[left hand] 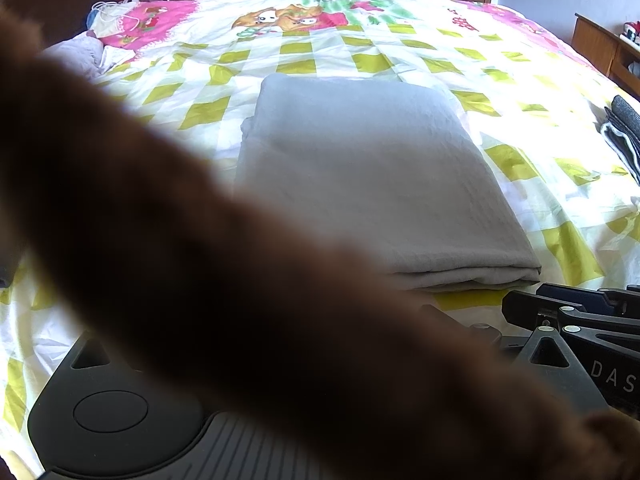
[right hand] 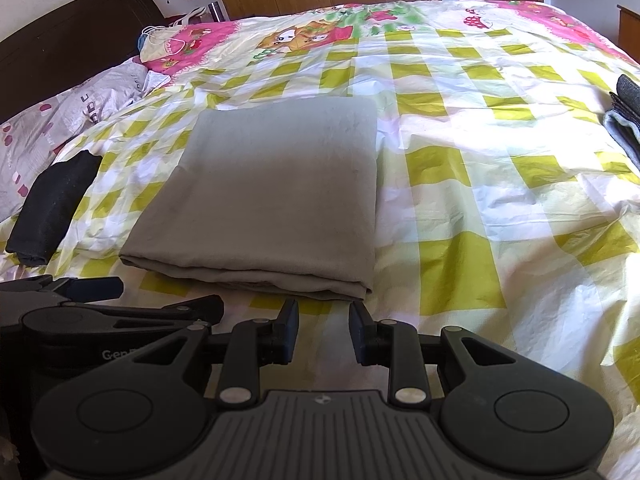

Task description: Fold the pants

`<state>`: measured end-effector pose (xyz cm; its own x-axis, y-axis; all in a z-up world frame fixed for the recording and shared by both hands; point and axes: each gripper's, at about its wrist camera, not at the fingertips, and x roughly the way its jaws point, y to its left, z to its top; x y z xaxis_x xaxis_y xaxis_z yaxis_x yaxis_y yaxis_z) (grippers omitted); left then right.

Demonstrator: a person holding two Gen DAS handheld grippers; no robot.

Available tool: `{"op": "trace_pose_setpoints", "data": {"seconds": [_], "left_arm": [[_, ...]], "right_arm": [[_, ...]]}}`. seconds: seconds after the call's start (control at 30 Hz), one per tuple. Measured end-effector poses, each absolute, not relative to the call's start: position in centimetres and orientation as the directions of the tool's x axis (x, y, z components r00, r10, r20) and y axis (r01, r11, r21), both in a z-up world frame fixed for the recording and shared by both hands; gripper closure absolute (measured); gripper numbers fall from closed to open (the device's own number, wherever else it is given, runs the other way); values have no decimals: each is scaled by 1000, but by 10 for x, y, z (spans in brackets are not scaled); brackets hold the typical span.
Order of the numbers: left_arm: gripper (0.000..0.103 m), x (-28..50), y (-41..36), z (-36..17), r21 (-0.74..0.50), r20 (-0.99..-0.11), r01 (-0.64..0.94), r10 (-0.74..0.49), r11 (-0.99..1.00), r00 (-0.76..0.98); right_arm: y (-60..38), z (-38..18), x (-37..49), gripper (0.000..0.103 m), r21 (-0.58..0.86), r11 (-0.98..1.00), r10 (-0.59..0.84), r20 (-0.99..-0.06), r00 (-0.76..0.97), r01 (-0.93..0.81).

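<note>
On the bed, folded grey pants; right gripper parted, empty; left gripper's state indiscernible.

You have the grey pants folded into a flat, roughly square bundle, lying on the bed's yellow-and-white checked cover. In the right wrist view they sit left of centre; in the left wrist view they sit near the middle. Your near edge shows several stacked layers, its right corner slightly rounded. The top face is smooth, with only faint wrinkles.
</note>
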<state>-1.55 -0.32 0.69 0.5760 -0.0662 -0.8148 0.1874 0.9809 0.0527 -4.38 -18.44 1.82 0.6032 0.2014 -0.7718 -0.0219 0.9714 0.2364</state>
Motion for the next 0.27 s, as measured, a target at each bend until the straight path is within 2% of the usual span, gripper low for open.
{"op": "trace_pose_setpoints", "data": {"seconds": [0.27], "left_arm": [[0, -16, -5, 8, 64, -809, 185, -57, 981, 584]], "right_arm": [[-184, 18, -44, 61, 237, 971, 201, -771, 604, -21]]}}
